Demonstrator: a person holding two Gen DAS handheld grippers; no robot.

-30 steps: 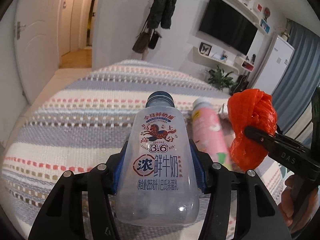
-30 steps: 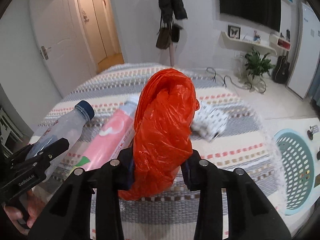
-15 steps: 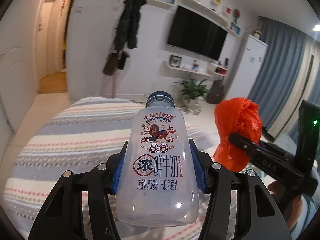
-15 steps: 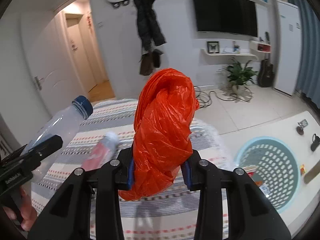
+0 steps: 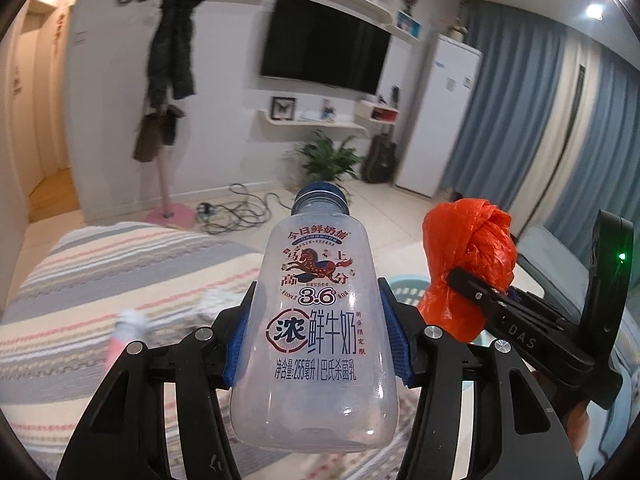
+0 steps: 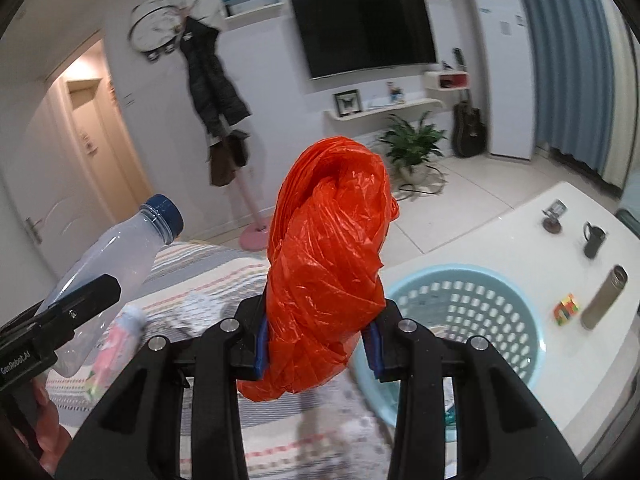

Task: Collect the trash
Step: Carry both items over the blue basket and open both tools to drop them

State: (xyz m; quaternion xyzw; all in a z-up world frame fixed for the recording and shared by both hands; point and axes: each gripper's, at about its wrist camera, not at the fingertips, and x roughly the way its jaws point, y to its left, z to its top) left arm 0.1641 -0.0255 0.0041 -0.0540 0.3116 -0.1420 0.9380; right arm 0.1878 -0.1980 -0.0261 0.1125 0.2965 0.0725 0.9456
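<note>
Both loads have swung off the striped bed toward the blue basket, left hand-held gripper clamping the milk bottle, right hand-held gripper pinching the orange bag; early release risks overshooting the rim.

The right gripper is holding a bunched orange bag that is blocking the view straight ahead. Ahead and to its right, the pale blue basket is standing with its mouth unobstructed. Beyond the basket, a metal flask and a small cube are lying on the white tabletop. To its left, the left gripper is gripping a bottle, closing that side.
</note>
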